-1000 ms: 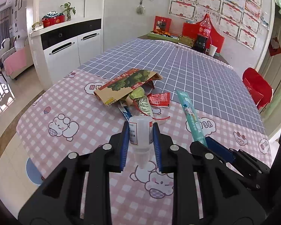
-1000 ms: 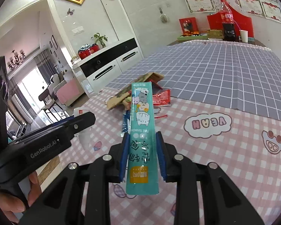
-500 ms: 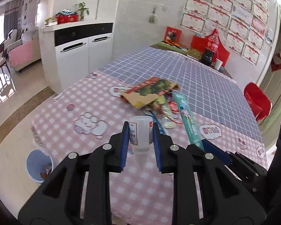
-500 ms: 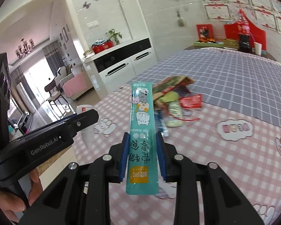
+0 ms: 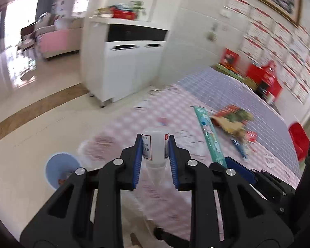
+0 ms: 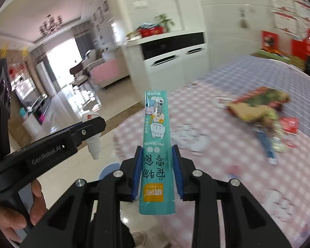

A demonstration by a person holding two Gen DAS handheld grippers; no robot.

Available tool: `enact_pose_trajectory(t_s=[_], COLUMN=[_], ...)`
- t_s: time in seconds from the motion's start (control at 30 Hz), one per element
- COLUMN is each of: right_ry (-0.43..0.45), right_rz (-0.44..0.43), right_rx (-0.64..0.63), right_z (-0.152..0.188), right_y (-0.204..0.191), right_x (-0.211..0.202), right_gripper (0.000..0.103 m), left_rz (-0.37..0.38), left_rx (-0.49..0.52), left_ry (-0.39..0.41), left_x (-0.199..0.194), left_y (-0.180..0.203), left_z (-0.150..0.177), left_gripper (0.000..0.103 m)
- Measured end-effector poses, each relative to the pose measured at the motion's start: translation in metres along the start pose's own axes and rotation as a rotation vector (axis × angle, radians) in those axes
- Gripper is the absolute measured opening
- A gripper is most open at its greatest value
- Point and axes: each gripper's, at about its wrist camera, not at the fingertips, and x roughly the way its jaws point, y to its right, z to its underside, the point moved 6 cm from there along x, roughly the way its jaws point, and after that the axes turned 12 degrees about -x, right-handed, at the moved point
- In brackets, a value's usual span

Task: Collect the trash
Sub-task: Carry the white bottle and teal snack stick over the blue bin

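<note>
My left gripper (image 5: 155, 144) is shut on a small white plastic bottle (image 5: 155, 150), held upside down above the table's left edge. My right gripper (image 6: 156, 155) is shut on a long teal pet-snack packet (image 6: 156, 144); the packet also shows in the left wrist view (image 5: 208, 132). A light blue trash bin (image 5: 60, 169) stands on the floor below the table's corner; its rim shows in the right wrist view (image 6: 108, 170). More trash lies on the pink checked tablecloth (image 6: 206, 144): a brown and green paper bag (image 6: 256, 105), a red wrapper (image 6: 289, 125), a blue wrapper (image 6: 265, 144).
A white cabinet (image 5: 126, 70) stands left of the table across a strip of shiny tiled floor (image 5: 41, 111). The far half of the table has a grey grid cloth (image 6: 258, 72). A red chair (image 5: 298, 138) is at the right. The left gripper's body (image 6: 47, 148) is left of my right gripper.
Both grippers have swung left and pulled back toward the table's left edge with their loads. The blue bin has come closer in view; the trash pile has shifted right.
</note>
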Motion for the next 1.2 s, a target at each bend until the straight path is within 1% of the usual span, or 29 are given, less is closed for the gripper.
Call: enact_pose_trajectory(t_s=[0.13, 0.17, 0.23, 0.3, 0.33, 0.37, 0.4, 0.5, 0.63, 0.7, 0.8, 0.87, 0.9, 0.93, 0.97, 1.03, 1.2], right_ry=[-0.022, -0.028, -0.048, -0.063, -0.071, -0.078, -0.086, -0.119, -0.163, -0.184, -0.2, -0.206, -0.209, -0.213, -0.218, -0.228, -0.254], right_rz=[-0.081, -0.104, -0.159, -0.192, -0.207, -0.223, -0.239, -0.267, -0.28, -0.273, -0.279, -0.281, -0.283, -0.285, -0.286, -0.289, -0.302], right_rx=[-0.052, -0.061, -0.089, -0.121, -0.131, -0.143, -0.159, -0.178, -0.187, -0.202, -0.219, -0.225, -0.226, -0.228, -0.231, -0.236, -0.251], right_z=[-0.015, -0.018, -0.026, -0.031, -0.033, -0.034, -0.036, -0.035, -0.028, -0.025, -0.026, -0.027, -0.028, -0.028, -0.028, -0.027, -0.021], right_y=[-0.05, -0.06, -0.088, -0.113, -0.122, -0.134, -0.146, -0.17, -0.186, -0.193, -0.204, -0.209, -0.212, -0.216, -0.219, -0.224, -0.238], right_x=[0.037, 0.045, 0.067, 0.086, 0.093, 0.1, 0.111, 0.136, 0.167, 0.182, 0.202, 0.212, 0.218, 0.223, 0.228, 0.237, 0.255], right_gripper=[0.028, 0.028, 0.028, 0.028, 0.028, 0.028, 0.028, 0.028, 0.028, 0.028, 0.028, 0.028, 0.028, 0.028, 0.028, 0.028, 0.028], left_rz=[-0.068, -0.089, -0.123, -0.167, -0.189, -0.203, -0.231, -0.28, -0.311, -0.323, -0.336, -0.359, -0.369, -0.387, -0.414, -0.438, -0.457], left_rx=[-0.06, -0.09, -0.129, -0.183, -0.211, -0.225, -0.253, -0.3, -0.329, -0.343, -0.348, -0.357, -0.363, -0.372, -0.379, -0.383, -0.402], left_ry=[0.032, 0.039, 0.048, 0.055, 0.054, 0.052, 0.047, 0.018, -0.026, -0.044, -0.047, -0.041, -0.049, -0.054, -0.038, -0.043, -0.052], left_x=[-0.004, -0.005, -0.006, -0.007, -0.006, -0.005, -0.003, 0.01, 0.035, 0.051, 0.065, 0.074, 0.077, 0.078, 0.079, 0.078, 0.074], left_y=[-0.057, -0.078, -0.108, -0.145, -0.164, -0.175, -0.196, -0.234, -0.265, -0.279, -0.291, -0.301, -0.306, -0.311, -0.319, -0.328, -0.344], left_z=[-0.019, -0.024, -0.031, -0.038, -0.039, -0.04, -0.041, -0.04, -0.038, -0.039, -0.046, -0.054, -0.055, -0.055, -0.057, -0.057, -0.052], left_gripper=[0.024, 0.024, 0.024, 0.024, 0.024, 0.024, 0.024, 0.024, 0.024, 0.024, 0.024, 0.027, 0.043, 0.066, 0.069, 0.069, 0.069])
